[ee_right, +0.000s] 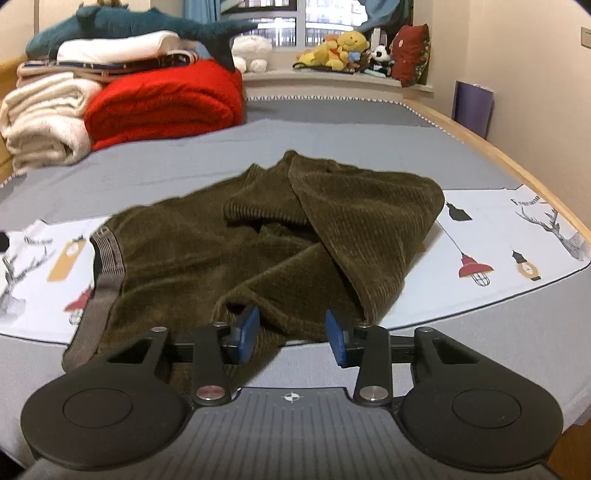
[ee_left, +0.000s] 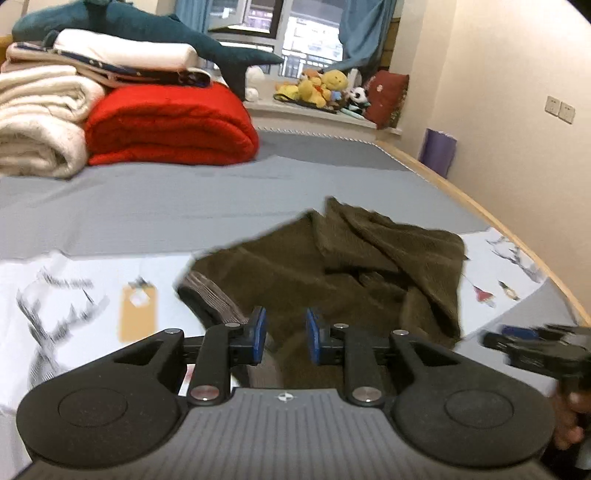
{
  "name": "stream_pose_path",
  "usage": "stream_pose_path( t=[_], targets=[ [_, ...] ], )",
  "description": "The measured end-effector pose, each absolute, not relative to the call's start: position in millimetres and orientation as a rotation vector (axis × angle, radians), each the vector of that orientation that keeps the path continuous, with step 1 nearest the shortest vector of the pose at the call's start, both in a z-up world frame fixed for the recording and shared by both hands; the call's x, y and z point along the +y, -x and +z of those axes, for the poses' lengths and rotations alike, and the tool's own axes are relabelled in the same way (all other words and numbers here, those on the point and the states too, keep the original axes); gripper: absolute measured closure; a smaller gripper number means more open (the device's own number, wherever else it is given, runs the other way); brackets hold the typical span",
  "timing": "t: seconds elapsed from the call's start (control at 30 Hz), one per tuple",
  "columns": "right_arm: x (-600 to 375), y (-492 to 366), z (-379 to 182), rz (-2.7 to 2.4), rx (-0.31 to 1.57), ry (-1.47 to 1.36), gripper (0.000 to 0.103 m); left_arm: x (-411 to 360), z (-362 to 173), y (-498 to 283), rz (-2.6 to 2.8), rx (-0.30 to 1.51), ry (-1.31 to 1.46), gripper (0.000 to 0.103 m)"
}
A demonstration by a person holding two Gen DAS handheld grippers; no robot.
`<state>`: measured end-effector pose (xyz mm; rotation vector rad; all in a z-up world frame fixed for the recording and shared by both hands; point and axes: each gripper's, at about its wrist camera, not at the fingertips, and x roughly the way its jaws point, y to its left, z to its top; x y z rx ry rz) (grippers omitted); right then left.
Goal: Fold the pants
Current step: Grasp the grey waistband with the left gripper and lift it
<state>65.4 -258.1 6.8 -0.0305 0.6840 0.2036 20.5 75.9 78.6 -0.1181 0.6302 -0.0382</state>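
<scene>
Olive-brown corduroy pants (ee_right: pixel 229 254) lie crumpled on a white printed cloth (ee_right: pixel 498 236) on the bed, with the grey elastic waistband (ee_right: pixel 107 254) at the left and the legs bunched over to the right. My right gripper (ee_right: pixel 291 336) is open and empty, just above the near edge of the pants. In the left wrist view the pants (ee_left: pixel 332 266) lie ahead. My left gripper (ee_left: pixel 286 336) is open and empty, close over the waistband (ee_left: pixel 210 299). The right gripper (ee_left: pixel 532 343) shows blurred at the right edge.
Folded red (ee_right: pixel 162 99) and cream blankets (ee_right: pixel 44 118) are stacked at the back left with a plush shark (ee_right: pixel 147 26) on top. Stuffed toys (ee_right: pixel 343 48) sit on the window sill. The bed's wooden edge (ee_right: pixel 517 158) runs along the right, by a purple bin (ee_right: pixel 474 105).
</scene>
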Motion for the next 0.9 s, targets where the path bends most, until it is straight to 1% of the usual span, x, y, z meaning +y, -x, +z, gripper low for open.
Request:
stream_pose_path(
  t=[0.07, 0.13, 0.17, 0.2, 0.27, 0.3, 0.33, 0.4, 0.5, 0.53, 0.6, 0.73, 0.83, 0.9],
  targets=[
    [-258.9, -66.2, 7.7, 0.216, 0.688, 0.025, 0.061, 91.7, 73.0, -33.1, -0.022, 0.609, 0.099, 0.077],
    [-258.4, -67.0, 6.6, 0.226, 0.701, 0.023, 0.061, 106.5, 48.3, -42.6, -0.011, 0.62, 0.13, 0.077],
    [-257.9, -66.8, 6.1, 0.228, 0.704, 0.024, 0.06, 111.6, 32.6, -50.2, 0.004, 0.68, 0.145, 0.077],
    [-257.6, -67.1, 5.8, 0.231, 0.708, 0.025, 0.059, 114.7, 17.8, -64.8, 0.038, 0.804, 0.172, 0.078],
    [-255.9, -67.2, 5.0, 0.236, 0.715, 0.024, 0.058, 122.6, 3.6, -81.6, 0.008, 0.881, 0.292, 0.076],
    [-254.9, -67.4, 4.9, 0.239, 0.718, 0.024, 0.058, 123.3, -0.2, -87.1, -0.008, 0.897, 0.325, 0.072],
    [-253.8, -68.5, 4.7, 0.245, 0.721, 0.025, 0.057, 122.9, -3.9, -92.9, -0.013, 0.909, 0.339, 0.062],
    [-251.1, -69.8, 5.4, 0.258, 0.722, 0.028, 0.056, 123.2, -13.2, -104.0, -0.012, 0.95, 0.355, 0.051],
    [-246.1, -72.0, 6.1, 0.27, 0.719, 0.039, 0.052, 129.9, -34.8, -120.5, -0.03, 1.041, 0.466, 0.045],
    [-244.6, -73.2, 5.5, 0.272, 0.722, 0.043, 0.051, 132.1, -42.5, -124.8, -0.027, 1.066, 0.488, 0.04],
    [-242.0, -76.0, 3.7, 0.272, 0.731, 0.046, 0.05, 130.8, -51.5, -132.7, 0.0, 1.105, 0.478, 0.032],
    [-237.3, -80.7, 0.9, 0.276, 0.748, 0.049, 0.05, 128.0, -65.7, -147.5, 0.015, 1.144, 0.452, 0.025],
    [-233.2, -83.5, 0.2, 0.276, 0.752, 0.055, 0.049, 120.6, -78.0, -156.6, -0.017, 1.185, 0.455, 0.024],
    [-231.0, -84.5, -1.2, 0.272, 0.757, 0.056, 0.049, 109.2, -84.1, -160.5, -0.031, 1.209, 0.404, 0.023]
  ],
)
